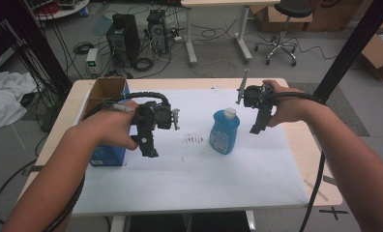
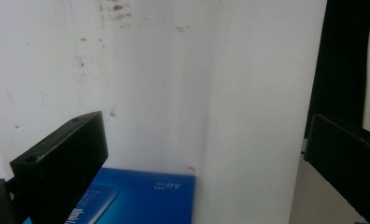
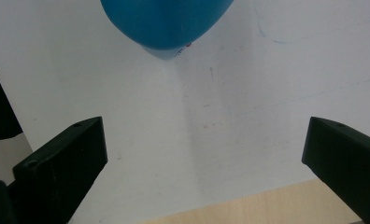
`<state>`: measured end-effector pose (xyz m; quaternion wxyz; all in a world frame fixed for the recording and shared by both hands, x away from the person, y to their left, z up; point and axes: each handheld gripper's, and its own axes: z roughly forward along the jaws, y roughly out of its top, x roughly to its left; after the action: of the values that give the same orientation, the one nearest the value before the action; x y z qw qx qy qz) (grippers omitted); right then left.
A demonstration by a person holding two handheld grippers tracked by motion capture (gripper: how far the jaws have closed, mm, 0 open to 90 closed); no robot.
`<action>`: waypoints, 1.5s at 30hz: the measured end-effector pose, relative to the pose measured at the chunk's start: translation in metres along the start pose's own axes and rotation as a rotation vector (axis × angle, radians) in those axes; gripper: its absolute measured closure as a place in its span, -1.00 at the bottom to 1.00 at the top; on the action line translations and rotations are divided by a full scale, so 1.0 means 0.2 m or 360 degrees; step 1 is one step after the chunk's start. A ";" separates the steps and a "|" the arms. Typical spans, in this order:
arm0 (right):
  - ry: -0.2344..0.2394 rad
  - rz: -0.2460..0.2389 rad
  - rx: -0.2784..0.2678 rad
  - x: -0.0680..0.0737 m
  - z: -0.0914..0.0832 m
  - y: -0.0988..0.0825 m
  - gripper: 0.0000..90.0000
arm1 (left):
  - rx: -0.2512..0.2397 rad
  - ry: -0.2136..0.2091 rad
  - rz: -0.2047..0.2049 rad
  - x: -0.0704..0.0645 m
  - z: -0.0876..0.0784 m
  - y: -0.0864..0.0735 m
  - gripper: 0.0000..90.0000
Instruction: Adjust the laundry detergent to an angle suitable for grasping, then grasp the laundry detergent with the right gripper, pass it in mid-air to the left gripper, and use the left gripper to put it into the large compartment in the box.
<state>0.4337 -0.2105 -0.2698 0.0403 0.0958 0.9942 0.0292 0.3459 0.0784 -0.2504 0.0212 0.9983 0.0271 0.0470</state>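
Bottle [image 1: 225, 131] stands upright mid-sheet in the high view, just right of centre, probably set there for easy reach; the box [image 1: 106, 123] sits at the sheet's left edge. Left gripper [image 1: 150, 141] hovers beside the box, right gripper [image 1: 258, 122] beside the bottle.

Left gripper view: jaws wide apart, empty, above the box [image 2: 141, 198].

Right gripper view: jaws spread wide, holding nothing, the bottle [image 3: 167, 23] ahead, untouched.

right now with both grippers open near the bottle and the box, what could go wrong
The blue bottle stands upright and narrow; the right gripper hangs close beside it, open, so a sideways nudge could tip it. The left gripper hovers next to the open cardboard box at the table's left edge; a bump could push it off.
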 end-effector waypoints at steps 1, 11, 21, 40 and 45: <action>-0.0005 -0.0004 0.0009 0.00 0.00 0.00 -1.00 | 0.0001 -0.0005 -0.0004 0.00 0.00 0.00 -1.00; -0.0010 0.0014 0.0017 -0.01 0.00 -0.02 -1.00 | 0.0017 0.0013 -0.0010 -0.01 -0.02 -0.02 -1.00; -0.0014 0.0035 -0.0072 0.02 -0.02 -0.03 -1.00 | 0.0019 0.0025 -0.0003 -0.02 -0.04 -0.03 -1.00; -0.0102 0.0308 -0.0714 0.18 0.04 -0.32 -1.00 | -0.0006 0.0055 0.0068 -0.06 -0.06 -0.02 -1.00; -0.0117 0.0416 -0.0902 0.22 0.10 -0.37 -1.00 | -0.0019 0.0067 0.0078 -0.07 -0.07 -0.02 -1.00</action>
<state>0.3779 -0.2741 -0.2986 0.0972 0.2087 0.9235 0.3067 0.3304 0.0822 -0.2377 0.0254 0.9973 0.0028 0.0686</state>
